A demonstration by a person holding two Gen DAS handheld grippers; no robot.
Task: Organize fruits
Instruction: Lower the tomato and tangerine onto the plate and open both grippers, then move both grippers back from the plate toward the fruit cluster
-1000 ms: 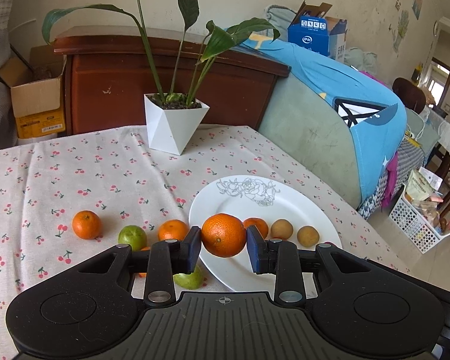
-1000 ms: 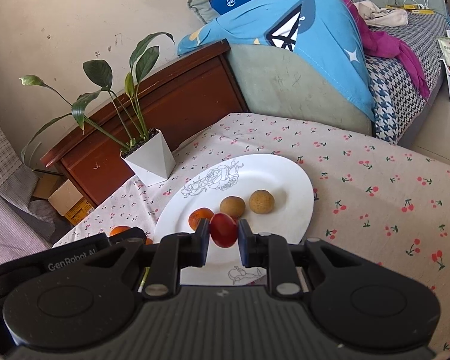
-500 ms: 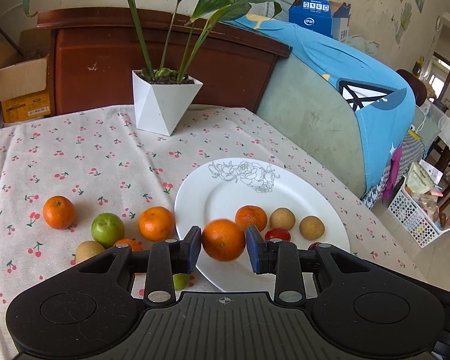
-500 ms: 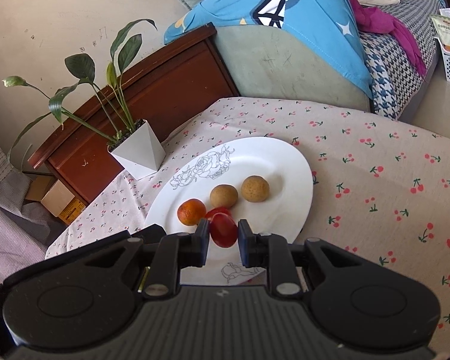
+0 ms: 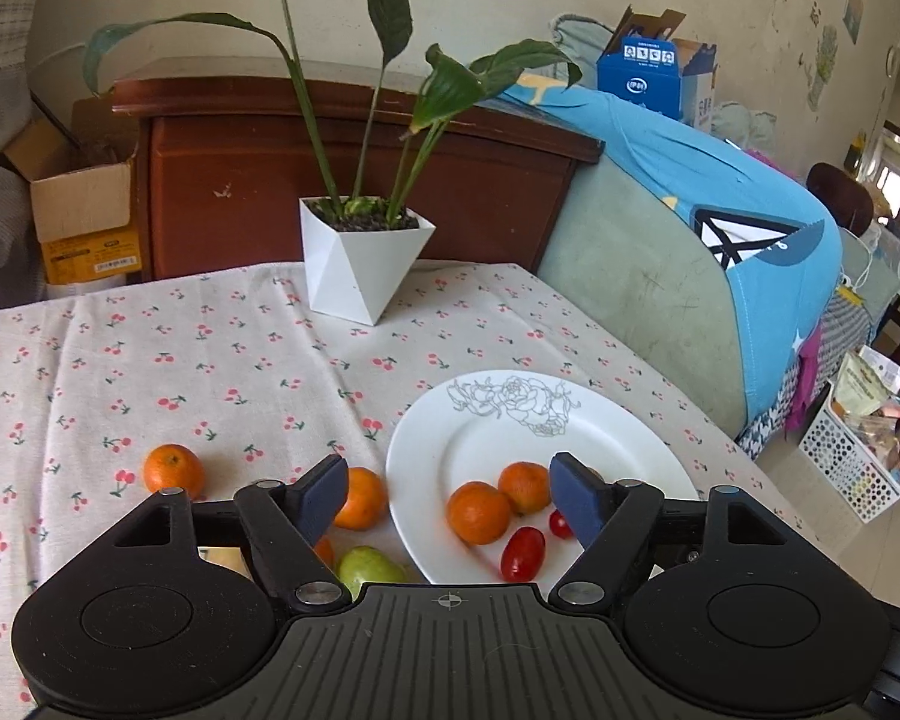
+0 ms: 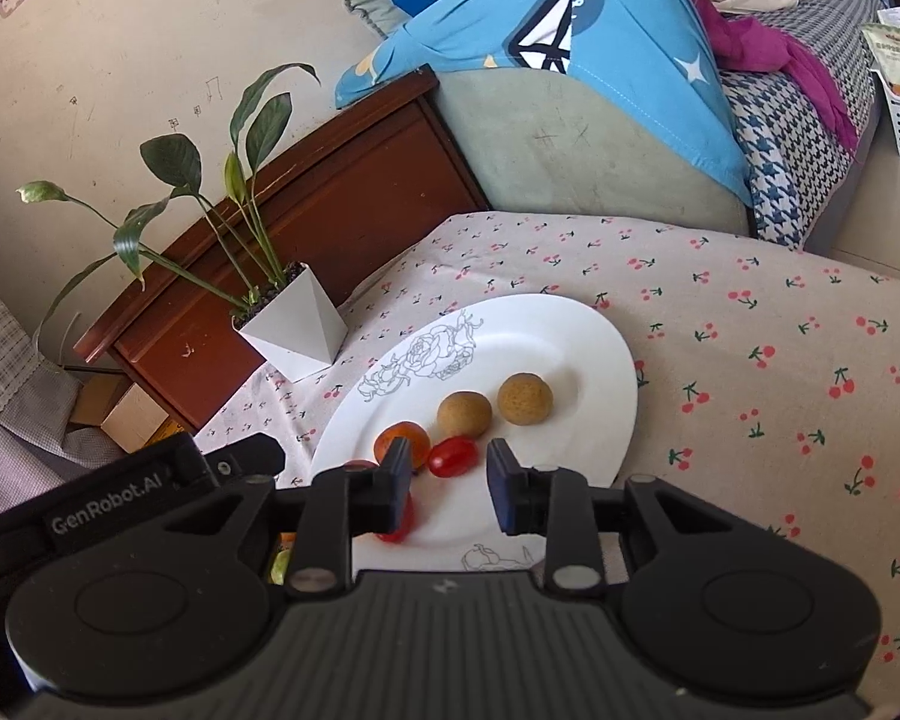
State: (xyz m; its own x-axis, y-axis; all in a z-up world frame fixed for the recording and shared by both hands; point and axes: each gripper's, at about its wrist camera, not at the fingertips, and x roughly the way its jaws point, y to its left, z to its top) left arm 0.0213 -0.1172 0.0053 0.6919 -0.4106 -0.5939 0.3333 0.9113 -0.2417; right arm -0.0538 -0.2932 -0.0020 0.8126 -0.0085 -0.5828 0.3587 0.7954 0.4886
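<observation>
The left gripper (image 5: 450, 492) has its jaws spread wide and holds nothing; two oranges lie touching on the plate (image 5: 618, 444) between its blue pads (image 5: 324, 495), the nearer orange (image 5: 478, 512) at about 7 o'clock of the farther orange (image 5: 525, 486). A red cherry tomato (image 5: 522, 552) lies at 5 o'clock of the nearer orange, a second one (image 5: 559, 524) just beside it. Off the plate, at its 9 o'clock, an orange (image 5: 363, 498) rests on the cherry-print tablecloth (image 5: 210, 360); another (image 5: 173, 469) sits farther out the same way. A green fruit (image 5: 369, 567) lies by the plate's 7 o'clock edge.

The right gripper (image 6: 448, 480) is also parted and empty, over the plate's near rim. A cherry tomato (image 6: 452, 456) lies between its pads, another tomato (image 6: 399, 519) is half hidden behind the left finger (image 6: 396, 483). Two brown round fruits (image 6: 464, 414) (image 6: 524, 398) sit at 12 to 1 o'clock. A white potted plant (image 6: 294, 330) stands at the plate's 10 o'clock.
</observation>
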